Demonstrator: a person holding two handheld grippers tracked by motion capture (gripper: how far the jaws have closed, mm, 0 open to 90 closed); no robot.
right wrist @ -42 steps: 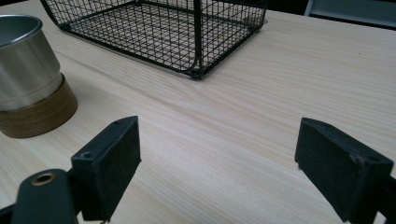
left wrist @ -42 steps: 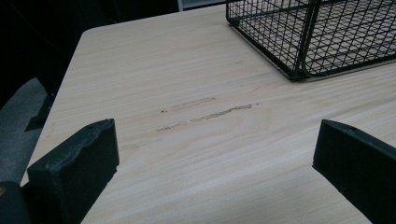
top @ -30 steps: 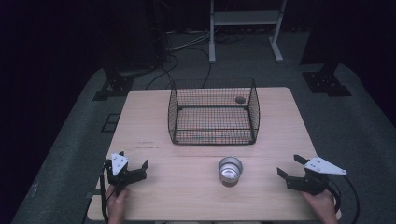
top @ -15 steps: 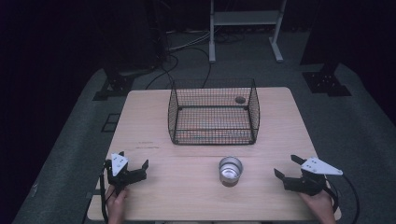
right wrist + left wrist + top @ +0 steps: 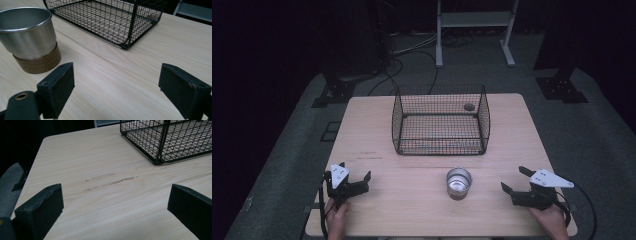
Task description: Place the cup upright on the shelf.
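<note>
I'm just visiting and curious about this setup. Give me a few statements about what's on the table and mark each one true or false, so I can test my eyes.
1. The metal cup stands upright on the wooden table. True.
2. The cup sits inside the wire basket. False: it stands outside, on the side nearer the person.
3. The right gripper is clamped on the cup. False: its jaws stand apart with nothing between them, and the cup is off to one side.
4. The left gripper holds nothing. True.
5. The cup has a brown band around its base. True.
</note>
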